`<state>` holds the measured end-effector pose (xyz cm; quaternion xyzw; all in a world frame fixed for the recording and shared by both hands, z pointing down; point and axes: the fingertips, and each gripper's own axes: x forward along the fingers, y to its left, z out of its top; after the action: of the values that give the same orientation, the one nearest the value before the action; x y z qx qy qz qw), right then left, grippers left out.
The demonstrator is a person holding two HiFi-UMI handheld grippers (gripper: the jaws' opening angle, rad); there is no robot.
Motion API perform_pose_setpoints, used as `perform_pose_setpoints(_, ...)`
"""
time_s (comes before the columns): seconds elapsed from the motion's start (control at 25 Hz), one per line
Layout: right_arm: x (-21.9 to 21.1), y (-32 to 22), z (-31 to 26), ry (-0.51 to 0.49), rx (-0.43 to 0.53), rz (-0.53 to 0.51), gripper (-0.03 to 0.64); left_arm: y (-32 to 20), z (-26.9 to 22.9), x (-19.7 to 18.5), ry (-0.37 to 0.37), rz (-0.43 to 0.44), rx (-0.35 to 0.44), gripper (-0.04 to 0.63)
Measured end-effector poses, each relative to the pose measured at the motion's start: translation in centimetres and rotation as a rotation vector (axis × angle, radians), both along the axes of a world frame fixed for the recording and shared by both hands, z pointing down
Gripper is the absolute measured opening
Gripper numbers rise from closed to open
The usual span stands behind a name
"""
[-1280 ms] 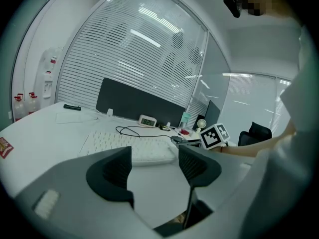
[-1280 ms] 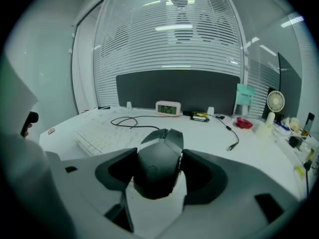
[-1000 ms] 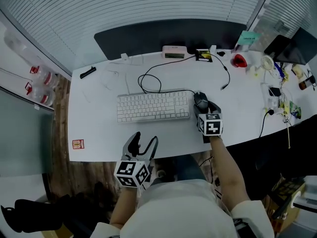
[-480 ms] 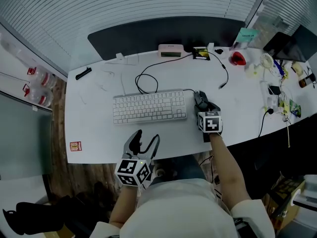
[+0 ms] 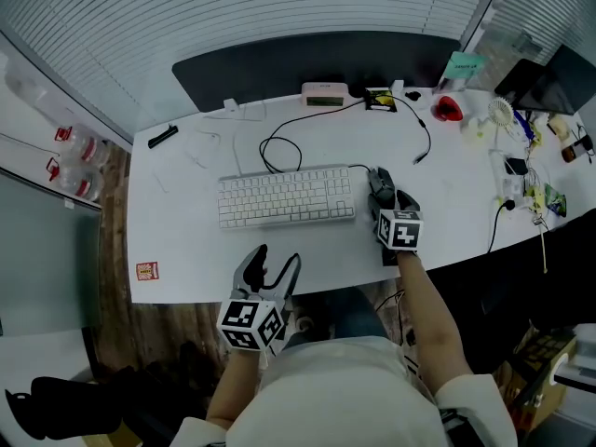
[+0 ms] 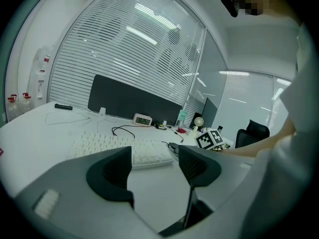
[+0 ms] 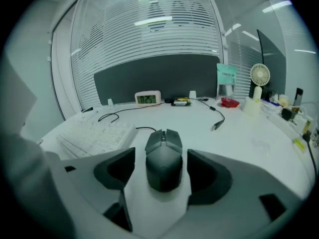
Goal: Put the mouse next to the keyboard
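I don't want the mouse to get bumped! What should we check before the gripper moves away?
1. Mouse flat on the table: ok.
2. Mouse beside the keyboard's right end: ok.
3. Right gripper off the mouse: ok, jaws opening, gaps on both sides, mouse between them.
4. Left gripper empty and away: ok, open near the table's front edge.

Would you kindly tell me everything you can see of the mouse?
The mouse is dark, matte, angular plastic with two buttons and a wheel; a cable seems to leave its nose. It lies flat on the white desk just right of the keyboard, between the opening jaws of the right gripper, which stand clear of its sides.
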<state>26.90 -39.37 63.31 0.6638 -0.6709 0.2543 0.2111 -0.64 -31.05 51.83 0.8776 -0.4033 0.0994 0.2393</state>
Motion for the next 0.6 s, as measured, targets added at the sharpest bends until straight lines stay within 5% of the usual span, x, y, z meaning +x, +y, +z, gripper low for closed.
perform_pose_setpoints(0.28,-2.8,3.9,-2.7,-0.027,0.079,-0.003,0.301,2.2,-0.4,-1.5,-0.004,0.012,0.01,0.282)
perform_pose_setpoints(0.6,-7.6,9.0,-8.5,-0.02,0.219,-0.04,0.163,5.1,-1.4,-3.6,-0.019,0.014,0.037,0.27)
